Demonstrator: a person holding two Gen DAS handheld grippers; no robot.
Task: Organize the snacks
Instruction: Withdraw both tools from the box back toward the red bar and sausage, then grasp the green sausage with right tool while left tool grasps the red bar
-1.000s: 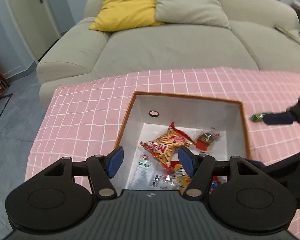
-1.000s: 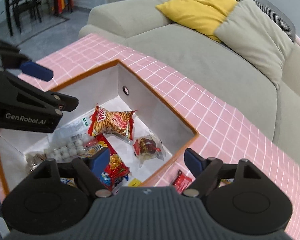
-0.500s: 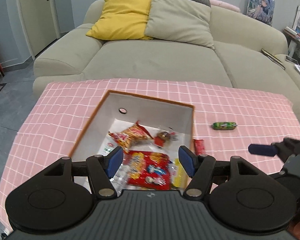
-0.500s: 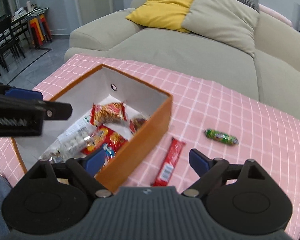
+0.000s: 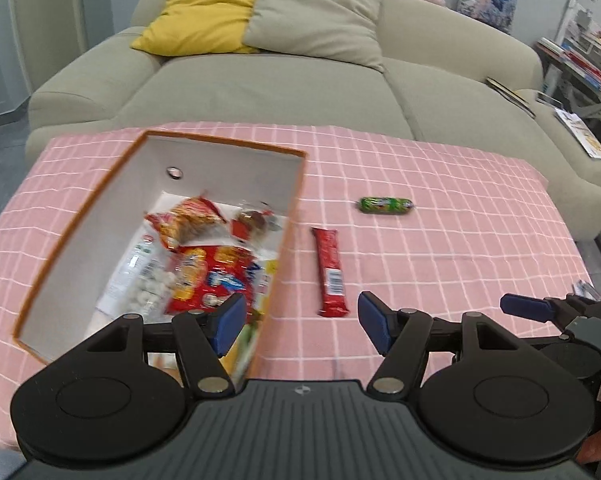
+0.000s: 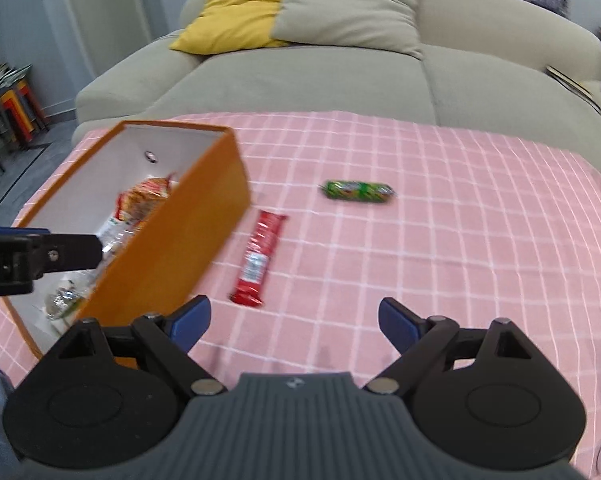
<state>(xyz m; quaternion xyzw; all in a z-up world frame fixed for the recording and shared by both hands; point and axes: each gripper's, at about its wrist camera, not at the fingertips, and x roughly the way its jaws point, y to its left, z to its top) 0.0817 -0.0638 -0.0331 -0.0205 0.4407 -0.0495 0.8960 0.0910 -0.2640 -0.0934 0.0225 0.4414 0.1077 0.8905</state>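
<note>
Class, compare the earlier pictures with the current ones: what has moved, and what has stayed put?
Both grippers have drawn back from over the orange box to the cloth beside it. The left gripper and right gripper are open and empty; the right one's fingers have spread wider. Nothing was picked up or dropped. The snacks in the box, the red bar and the green candy lie where they did.

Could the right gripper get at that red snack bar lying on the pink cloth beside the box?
Probably yes. The right gripper is open and empty, and the red snack bar lies flat on bare cloth just ahead, apart from the orange box.
</note>
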